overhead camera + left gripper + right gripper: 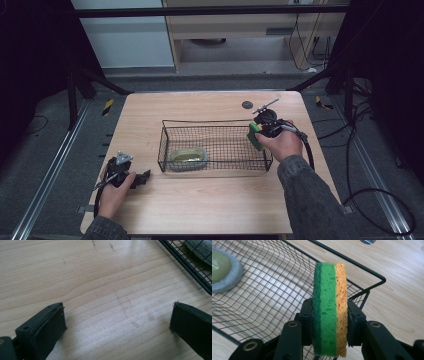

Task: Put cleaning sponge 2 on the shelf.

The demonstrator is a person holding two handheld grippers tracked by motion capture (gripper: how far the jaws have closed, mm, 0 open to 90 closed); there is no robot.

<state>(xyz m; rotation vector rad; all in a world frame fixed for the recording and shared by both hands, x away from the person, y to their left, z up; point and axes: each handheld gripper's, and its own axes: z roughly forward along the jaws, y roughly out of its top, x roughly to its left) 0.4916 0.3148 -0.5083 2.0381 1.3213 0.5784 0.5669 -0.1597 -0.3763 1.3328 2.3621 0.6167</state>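
A black wire basket (215, 122) stands in the middle of the wooden table (200, 200). Inside its left end lies a grey and yellow-green scouring pad (187, 157), also visible as the pad (222, 270) in the right gripper view. My right gripper (257, 134) hovers over the basket's right end, shut on a green and orange sponge (330, 307) held on edge between both jaws. My left gripper (142, 177) rests low on the table left of the basket, open, with bare wood between its fingers (47, 326).
A dark round disc (247, 105) lies on the table behind the basket. The basket's corner (190, 262) shows at the upper right of the left gripper view. Cables trail off the table's right side (350, 165). Bare wood lies in front of the basket.
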